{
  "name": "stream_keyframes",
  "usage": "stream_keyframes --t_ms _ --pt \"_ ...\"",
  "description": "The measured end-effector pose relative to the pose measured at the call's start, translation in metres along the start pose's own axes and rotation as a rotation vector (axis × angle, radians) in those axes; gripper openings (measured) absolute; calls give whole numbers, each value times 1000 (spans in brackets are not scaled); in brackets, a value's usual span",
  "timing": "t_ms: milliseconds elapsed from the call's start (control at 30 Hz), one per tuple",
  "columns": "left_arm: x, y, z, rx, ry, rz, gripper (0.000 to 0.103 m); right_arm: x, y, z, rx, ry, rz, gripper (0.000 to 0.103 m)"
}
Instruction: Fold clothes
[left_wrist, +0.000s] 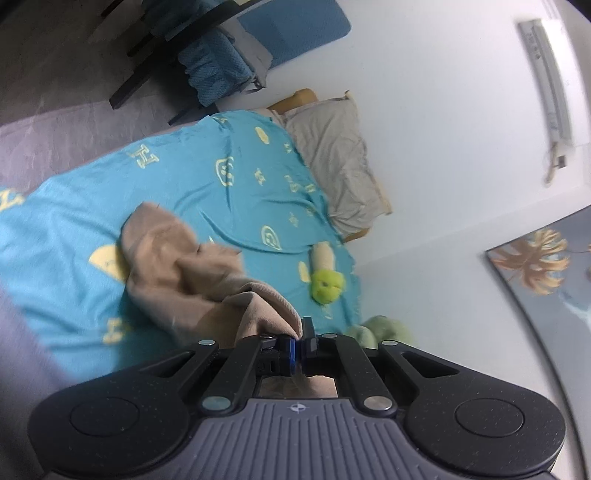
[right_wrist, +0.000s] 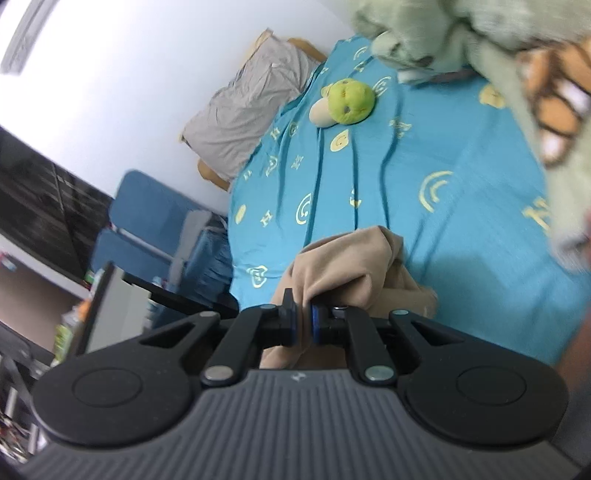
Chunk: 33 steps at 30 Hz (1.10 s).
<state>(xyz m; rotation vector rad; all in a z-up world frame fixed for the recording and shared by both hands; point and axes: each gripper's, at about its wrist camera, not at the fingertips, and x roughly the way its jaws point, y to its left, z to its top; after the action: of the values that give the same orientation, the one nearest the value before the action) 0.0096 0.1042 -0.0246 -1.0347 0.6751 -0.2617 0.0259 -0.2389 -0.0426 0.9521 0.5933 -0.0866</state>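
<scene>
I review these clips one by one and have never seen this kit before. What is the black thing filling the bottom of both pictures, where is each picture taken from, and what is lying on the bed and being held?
There is no robot here. A person holds a hand tool with two pinching fingers in each hand, and each tool carries a wide-angle camera looking forward along those fingers. The black shape at the bottom is the tool's own body.

One picture looks out from the left gripper, the other from the right gripper. Both are shut on the same beige garment, each pinching a bunched edge of it, with the rest of the cloth trailing onto the bed.

The bed has a turquoise sheet with yellow prints. On it lie a small green plush toy and, at the head, a grey pillow. A bigger pale green plush toy sits near the bed's edge.
</scene>
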Motion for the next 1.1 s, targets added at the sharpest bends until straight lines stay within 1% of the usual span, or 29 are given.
stream_keyframes --t_ms 133,200,267,367,433,567,600,667,700,733,767,800,833,867,900,933,1000,1033,1067,1100 --pt "53 0 30 23 -2 96 4 55 10 18 -34 54 -41 11" --pt "84 7 45 27 11 148 5 86 9 26 -40 94 -66 11" --pt "114 16 58 37 27 195 5 115 5 29 -54 131 -87 13" --pt "153 35 72 80 56 243 5 157 -10 31 -54 186 -103 13" --pt "173 46 77 109 73 262 5 176 -19 31 -42 214 -101 13" --pt "198 55 78 189 82 296 6 195 -18 32 -104 260 -114 14" --pt "200 54 77 216 84 303 6 195 -16 32 -120 265 -113 17" --pt "201 48 74 281 85 307 7 194 -11 32 -155 274 -99 33" --pt "201 44 73 314 87 309 10 191 -8 32 -173 273 -74 52" --pt "200 39 71 337 91 309 18 186 -4 32 -193 265 -41 73" --pt "199 35 70 361 96 301 25 180 1 31 -215 251 -11 81" --pt "196 29 69 385 98 286 47 173 6 30 -240 234 18 92" --pt "192 24 66 407 95 268 65 165 11 30 -262 216 36 90" --pt "186 19 64 435 77 251 73 157 14 30 -279 199 61 89" --pt "180 13 61 463 58 235 86 150 14 31 -285 186 87 89" --pt "174 8 58 499 36 225 92 143 14 32 -288 173 113 89" --pt "165 -1 51 585 15 226 96 133 13 32 -315 143 107 89" --pt "164 -3 47 616 19 233 96 131 14 30 -356 138 106 90" --pt "163 -5 43 647 22 240 96 129 15 27 -400 137 108 89" --pt "162 -7 39 678 27 246 96 127 16 25 -445 136 111 71"
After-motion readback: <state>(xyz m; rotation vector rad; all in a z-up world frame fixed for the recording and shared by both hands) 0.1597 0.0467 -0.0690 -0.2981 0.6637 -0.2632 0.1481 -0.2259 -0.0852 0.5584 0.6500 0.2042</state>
